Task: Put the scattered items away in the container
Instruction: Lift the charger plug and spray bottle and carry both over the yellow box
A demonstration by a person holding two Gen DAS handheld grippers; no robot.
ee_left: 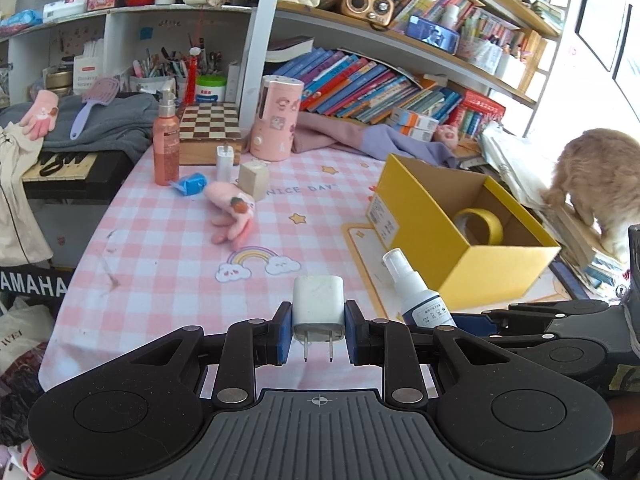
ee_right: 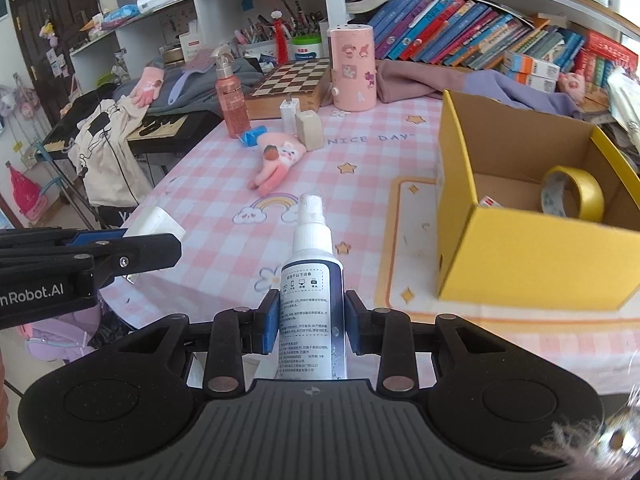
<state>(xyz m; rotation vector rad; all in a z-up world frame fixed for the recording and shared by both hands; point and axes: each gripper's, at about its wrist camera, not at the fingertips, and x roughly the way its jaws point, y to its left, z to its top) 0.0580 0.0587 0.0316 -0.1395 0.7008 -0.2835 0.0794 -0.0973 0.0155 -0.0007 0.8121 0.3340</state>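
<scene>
Both grippers are loaded: left gripper [ee_left: 318,330] clamps a white charger plug [ee_left: 319,307] across its flat sides, prongs pointing back toward me, and my right gripper [ee_right: 311,322] pinches a small spray bottle [ee_right: 312,276] around its labelled body, nozzle pointing forward. Each hangs over the near edge of the table [ee_left: 160,248], the bottle just beside the plug on its right. I judge the plug light, rigid and smooth-sided, so the broad faces are the right hold and the prongs should be left alone. The bottle feels like a light plastic round, apt to roll or slip in the pads, so a grip at mid-body is safest, away from the thin neck. Ahead toward the right edge stands the yellow box [ee_left: 452,248], open-topped, with a roll of yellow tape [ee_left: 482,226] already inside. Further out, near the far left corner, lie a pink glove [ee_left: 234,216], a blue item [ee_left: 192,185], a second white plug [ee_left: 224,162] and a pale block [ee_left: 254,180], still to gather.
</scene>
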